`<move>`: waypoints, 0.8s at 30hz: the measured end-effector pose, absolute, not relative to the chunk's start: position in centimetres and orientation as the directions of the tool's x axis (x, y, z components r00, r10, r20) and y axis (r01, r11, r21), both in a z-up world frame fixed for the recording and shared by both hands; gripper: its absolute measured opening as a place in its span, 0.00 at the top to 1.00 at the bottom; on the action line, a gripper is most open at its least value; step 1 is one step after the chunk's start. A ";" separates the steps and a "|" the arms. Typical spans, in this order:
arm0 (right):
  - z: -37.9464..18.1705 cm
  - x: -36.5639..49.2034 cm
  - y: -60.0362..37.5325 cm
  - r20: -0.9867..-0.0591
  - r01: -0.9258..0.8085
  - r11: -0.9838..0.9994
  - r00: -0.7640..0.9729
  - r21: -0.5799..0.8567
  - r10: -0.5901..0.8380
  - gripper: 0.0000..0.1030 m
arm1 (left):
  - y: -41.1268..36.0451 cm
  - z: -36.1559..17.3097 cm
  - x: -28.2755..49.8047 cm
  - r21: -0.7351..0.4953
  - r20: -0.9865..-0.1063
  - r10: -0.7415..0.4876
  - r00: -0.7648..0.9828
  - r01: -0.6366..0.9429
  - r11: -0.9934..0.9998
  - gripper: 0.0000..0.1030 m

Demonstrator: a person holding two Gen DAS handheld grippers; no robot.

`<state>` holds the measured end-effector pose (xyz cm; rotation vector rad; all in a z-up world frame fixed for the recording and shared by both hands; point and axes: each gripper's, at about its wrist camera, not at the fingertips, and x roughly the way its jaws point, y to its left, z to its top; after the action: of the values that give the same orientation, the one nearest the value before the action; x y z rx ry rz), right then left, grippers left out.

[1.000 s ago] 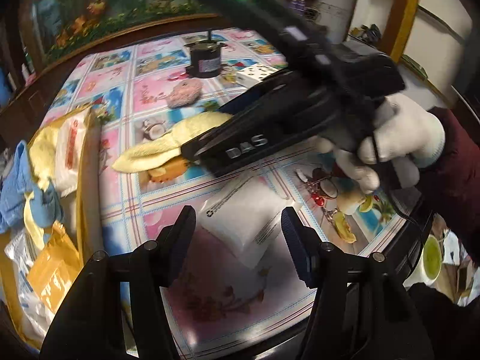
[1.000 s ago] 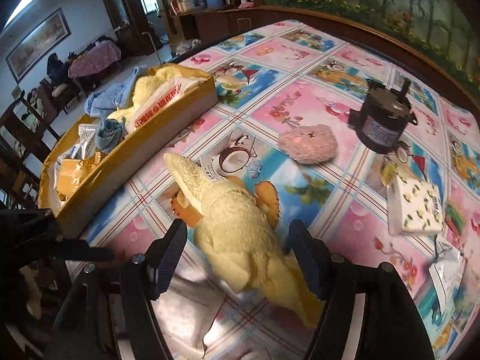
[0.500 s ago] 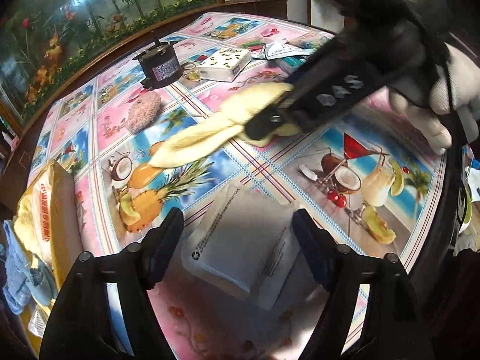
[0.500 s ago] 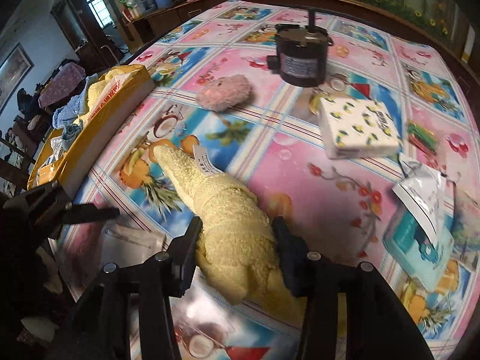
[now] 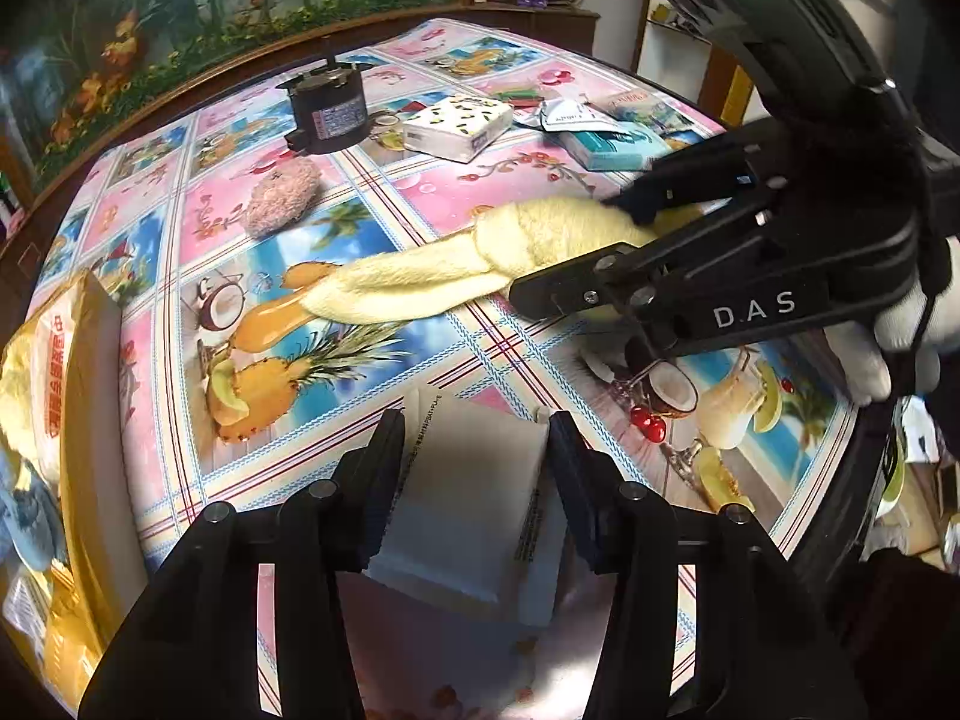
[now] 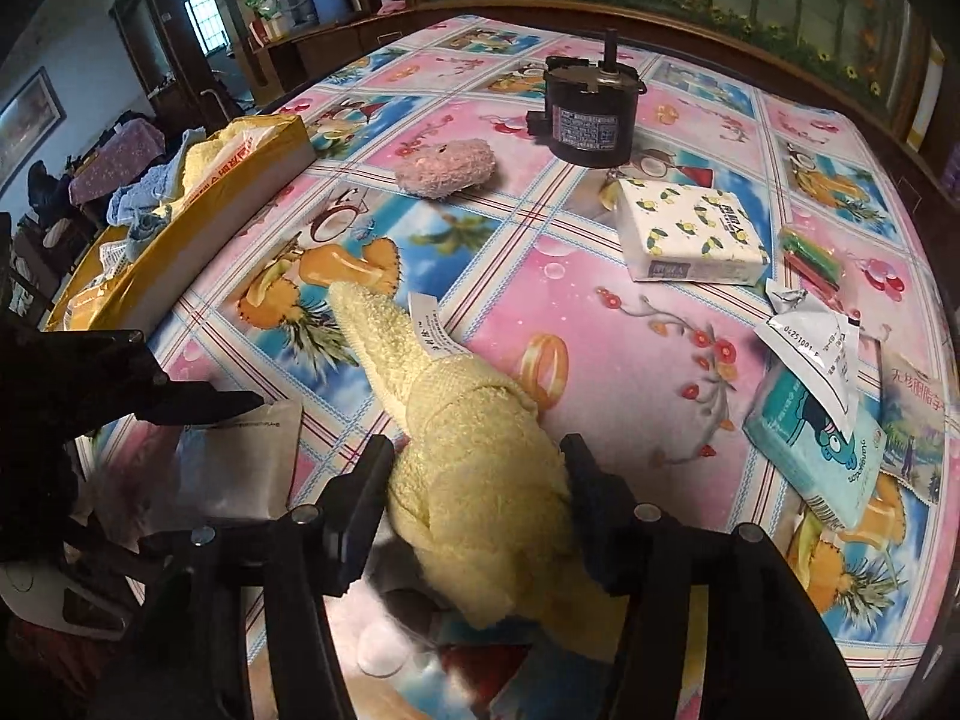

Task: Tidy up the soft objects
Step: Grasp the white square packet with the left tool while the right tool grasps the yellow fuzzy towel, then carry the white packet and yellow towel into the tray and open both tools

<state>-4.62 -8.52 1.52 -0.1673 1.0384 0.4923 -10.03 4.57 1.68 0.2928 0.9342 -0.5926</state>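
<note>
A rolled yellow towel point(image 6: 474, 468) lies on the fruit-print tablecloth. My right gripper point(image 6: 477, 498) is closing on its thick end, both pads pressed into the pile. The left wrist view shows the same gripper point(image 5: 570, 246) reaching in from the right, held by a white-gloved hand point(image 5: 900, 324). My left gripper point(image 5: 477, 468) is closing on a white plastic packet point(image 5: 474, 480), whose edges meet both pads. A pink fluffy toy point(image 6: 447, 168) rests farther back, touching nothing.
A yellow box point(image 6: 198, 240) with cloths and bags stands along the left side. A black motor point(image 6: 585, 120), a tissue pack point(image 6: 690, 234), a teal pack point(image 6: 822, 444) and wrappers lie at the back and right. The table edge point(image 5: 852, 462) runs close on the right.
The left jaws spread wide, then narrowed onto the white packet. The right jaws closed from around the towel onto it, and the towel end shifted right across the table.
</note>
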 end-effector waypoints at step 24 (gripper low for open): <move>8.5 -8.5 -4.1 -0.729 -0.523 0.804 0.427 0.284 0.535 0.61 | 23.0 8.6 -14.0 -0.234 -0.651 -0.280 0.706 0.164 0.958 0.54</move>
<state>-8.49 -4.11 8.49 0.0145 0.9166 0.6606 -13.95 22.96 8.63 -0.1628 0.7483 -0.2478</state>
